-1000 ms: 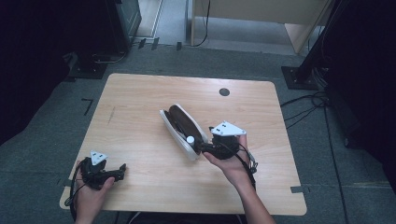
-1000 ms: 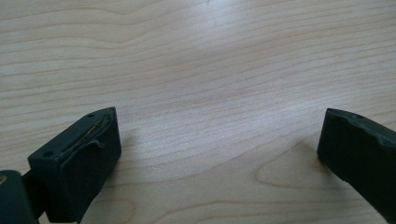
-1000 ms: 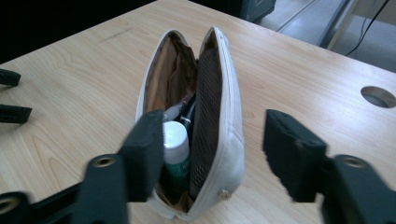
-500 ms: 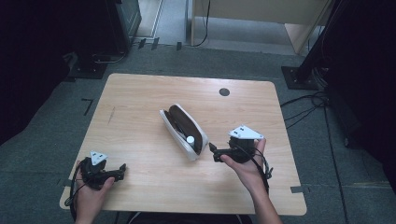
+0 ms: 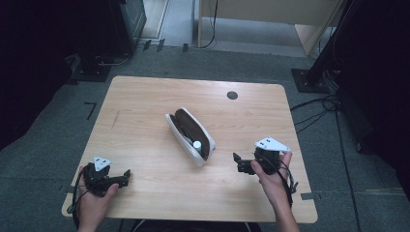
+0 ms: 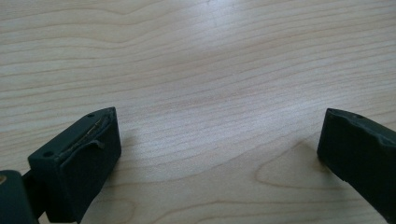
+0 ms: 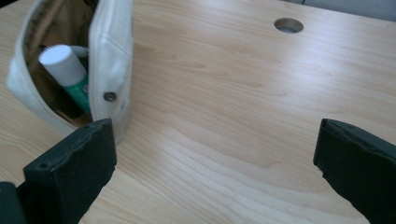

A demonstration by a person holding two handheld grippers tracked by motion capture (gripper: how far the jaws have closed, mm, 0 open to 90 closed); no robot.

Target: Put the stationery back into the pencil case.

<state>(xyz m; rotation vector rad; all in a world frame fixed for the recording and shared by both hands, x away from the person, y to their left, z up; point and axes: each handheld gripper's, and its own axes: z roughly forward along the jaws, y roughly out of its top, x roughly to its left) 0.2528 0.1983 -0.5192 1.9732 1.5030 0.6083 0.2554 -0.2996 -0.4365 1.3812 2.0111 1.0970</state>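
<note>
My right gripper (image 5: 238, 163) sits near the table's right front edge, jaws spread wide with nothing between them, aimed at the open cream fabric pencil pouch (image 5: 191, 136) mid-table. A white-capped green tube (image 7: 65, 72) stands inside it. My left gripper (image 5: 126, 175) rests by the pale wooden table's (image 5: 145, 96) left front corner, jaws apart too, probably just parked.

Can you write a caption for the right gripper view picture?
Open right gripper beside a white pouch holding a white-capped tube.
</note>
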